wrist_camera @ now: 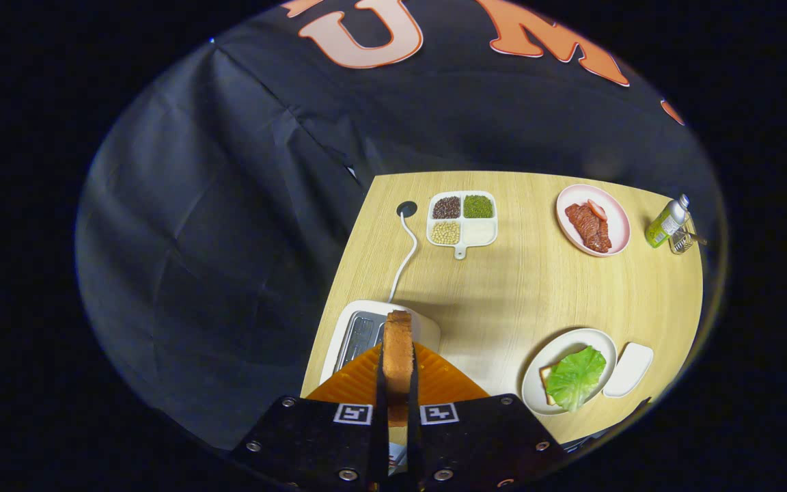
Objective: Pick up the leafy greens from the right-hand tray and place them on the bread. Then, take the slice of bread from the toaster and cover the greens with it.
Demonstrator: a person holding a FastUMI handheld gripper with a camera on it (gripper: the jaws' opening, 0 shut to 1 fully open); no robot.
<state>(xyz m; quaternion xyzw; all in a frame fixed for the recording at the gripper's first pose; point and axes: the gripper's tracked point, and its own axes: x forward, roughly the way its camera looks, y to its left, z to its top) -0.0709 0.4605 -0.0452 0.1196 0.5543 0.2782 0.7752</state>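
My gripper (397, 372) is shut on a slice of bread (398, 348), held on edge between the two fingers, high above the white toaster (359, 331). To the right of the fingers, a white plate (557, 352) carries a second bread slice (545, 377) with a leafy green (575, 376) lying on top of it. A small white tray (628, 369) sits just right of that plate with nothing on it.
The toaster's white cable (404, 256) runs to a hole in the wooden table (516, 287). Beyond are a divided white dish of beans (462, 219), a pink plate with meat (593, 220), and a bottle (667, 221) beside a small glass at the far right corner.
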